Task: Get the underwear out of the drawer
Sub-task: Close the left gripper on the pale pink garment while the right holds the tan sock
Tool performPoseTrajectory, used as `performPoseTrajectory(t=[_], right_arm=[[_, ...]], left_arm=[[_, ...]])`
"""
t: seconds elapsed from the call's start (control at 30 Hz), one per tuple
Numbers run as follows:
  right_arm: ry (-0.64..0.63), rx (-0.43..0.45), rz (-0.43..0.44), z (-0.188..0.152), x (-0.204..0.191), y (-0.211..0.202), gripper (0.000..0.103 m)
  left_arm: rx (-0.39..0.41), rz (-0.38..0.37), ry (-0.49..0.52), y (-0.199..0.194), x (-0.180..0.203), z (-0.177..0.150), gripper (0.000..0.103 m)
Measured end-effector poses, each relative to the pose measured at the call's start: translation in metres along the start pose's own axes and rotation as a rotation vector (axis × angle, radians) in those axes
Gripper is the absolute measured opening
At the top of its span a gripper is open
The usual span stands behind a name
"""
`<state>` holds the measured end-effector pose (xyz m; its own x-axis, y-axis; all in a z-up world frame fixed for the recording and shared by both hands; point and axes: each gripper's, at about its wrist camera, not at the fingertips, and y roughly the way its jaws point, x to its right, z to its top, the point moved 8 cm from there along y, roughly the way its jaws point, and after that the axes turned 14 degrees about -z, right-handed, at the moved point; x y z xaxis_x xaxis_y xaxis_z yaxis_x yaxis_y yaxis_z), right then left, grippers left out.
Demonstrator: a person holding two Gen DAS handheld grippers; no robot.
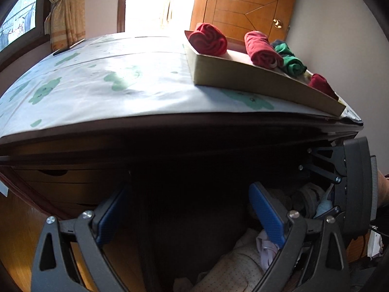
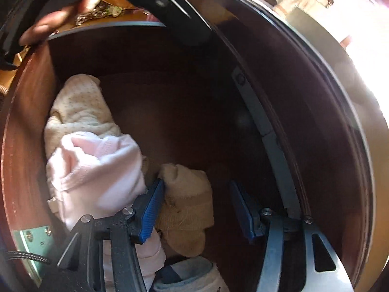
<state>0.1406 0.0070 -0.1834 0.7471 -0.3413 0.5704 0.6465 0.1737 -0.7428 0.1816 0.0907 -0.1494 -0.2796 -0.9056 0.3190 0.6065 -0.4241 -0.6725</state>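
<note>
The right wrist view looks down into the dark wooden drawer (image 2: 184, 102). A tan rolled piece of underwear (image 2: 187, 202) lies between the open fingers of my right gripper (image 2: 197, 209), touching the left pad (image 2: 150, 209). A pink roll (image 2: 97, 168) and a cream dotted roll (image 2: 82, 107) lie to the left; a grey-blue piece (image 2: 189, 277) lies at the bottom. My left gripper (image 1: 189, 214) is open and empty in front of the open drawer (image 1: 194, 231), where the cream roll (image 1: 233, 265) shows. The right gripper (image 1: 350, 185) shows at the right there.
On the tabletop's green-patterned cloth (image 1: 97, 82) stands a shallow cardboard tray (image 1: 243, 77) with red rolls (image 1: 209, 39) and a green roll (image 1: 294, 63). A metal drawer rail (image 2: 262, 121) runs along the right wall. A wooden door (image 1: 243, 4) and a curtained window (image 1: 65, 12) stand behind.
</note>
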Motion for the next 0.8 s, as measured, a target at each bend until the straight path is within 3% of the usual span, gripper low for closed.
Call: performPoseTrajectory(t=[0.1, 0.23, 0.43, 0.67, 0.8], right_arm=[[0.016, -0.048, 0.037, -0.001, -0.004, 0.014, 0.039], [0.085, -0.048, 0.061, -0.004, 0.010, 0.013, 0.035], [0.282, 0.051, 0.036, -0.006, 0.032, -0.017, 0.034], [0.415, 0.051, -0.014, -0.052, 0.050, -0.047, 0.035], [0.487, 0.058, -0.014, -0.063, 0.063, -0.049, 0.035]], left_arm=[[-0.009, -0.002, 0.010, 0.002, 0.002, -0.001, 0.097], [-0.028, -0.017, 0.054, 0.005, 0.013, -0.002, 0.097], [-0.118, -0.056, 0.201, 0.018, 0.056, -0.010, 0.097], [-0.336, -0.153, 0.410, 0.053, 0.117, -0.034, 0.097], [-0.512, -0.237, 0.449, 0.077, 0.134, -0.058, 0.097]])
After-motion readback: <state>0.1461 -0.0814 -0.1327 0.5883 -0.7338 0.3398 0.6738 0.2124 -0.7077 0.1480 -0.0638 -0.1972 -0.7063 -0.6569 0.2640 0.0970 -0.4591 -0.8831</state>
